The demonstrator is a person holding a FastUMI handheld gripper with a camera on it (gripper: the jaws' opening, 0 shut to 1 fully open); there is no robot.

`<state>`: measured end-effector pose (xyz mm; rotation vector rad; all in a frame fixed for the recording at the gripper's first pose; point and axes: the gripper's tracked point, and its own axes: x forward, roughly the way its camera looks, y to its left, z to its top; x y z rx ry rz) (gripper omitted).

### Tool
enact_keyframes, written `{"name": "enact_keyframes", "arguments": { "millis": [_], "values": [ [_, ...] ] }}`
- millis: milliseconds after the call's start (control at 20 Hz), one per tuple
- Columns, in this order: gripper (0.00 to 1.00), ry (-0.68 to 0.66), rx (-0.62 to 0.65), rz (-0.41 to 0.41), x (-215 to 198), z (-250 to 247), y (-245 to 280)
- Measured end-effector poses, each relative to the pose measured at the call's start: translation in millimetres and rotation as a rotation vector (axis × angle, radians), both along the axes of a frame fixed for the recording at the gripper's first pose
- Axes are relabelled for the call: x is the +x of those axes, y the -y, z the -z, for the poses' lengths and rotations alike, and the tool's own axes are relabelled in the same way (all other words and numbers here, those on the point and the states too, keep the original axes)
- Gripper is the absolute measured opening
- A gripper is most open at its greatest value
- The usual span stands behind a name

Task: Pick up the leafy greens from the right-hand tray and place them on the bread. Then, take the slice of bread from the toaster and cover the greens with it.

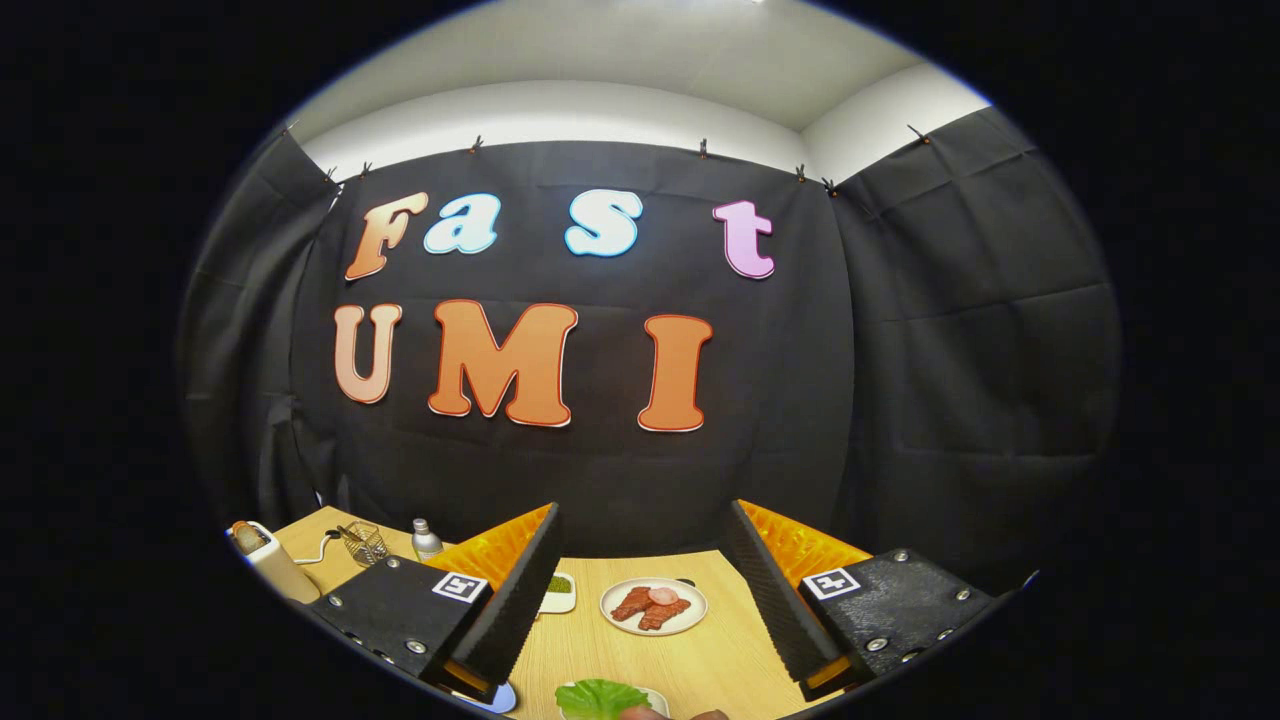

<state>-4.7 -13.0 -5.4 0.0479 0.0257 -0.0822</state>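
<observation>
Green leaf lies nearest: the leafy greens rest on a pale tray on the wooden table, low between the fingers and just under the gripper. The fingers stand wide apart and hold nothing. Beside the greens something reddish-brown peeps in, too cut off to name. Further on, beyond the fingers, a white plate carries reddish slices of meat, and a small white dish with something dark green sits half behind the left finger. Far off to the left stand a white toaster with a brown slice of bread in its slot, a wire basket and a small bottle. By my judgement nothing is done yet: greens ungrasped, toast in the toaster.
</observation>
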Motion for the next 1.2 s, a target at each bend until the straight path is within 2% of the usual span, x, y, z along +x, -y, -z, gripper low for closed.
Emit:
{"name": "enact_keyframes", "arguments": {
  "millis": [450, 650, 950, 1200],
  "values": [
    [0.99, -0.021, -0.015, 0.005, 1, 8, 1],
    [0.99, -0.074, -0.014, -0.007, 5, 29, -3],
    [0.99, -0.225, -0.007, -0.047, 10, 82, -13],
    [0.99, -0.416, 0.025, -0.102, 10, 141, -25]
  ]
}}
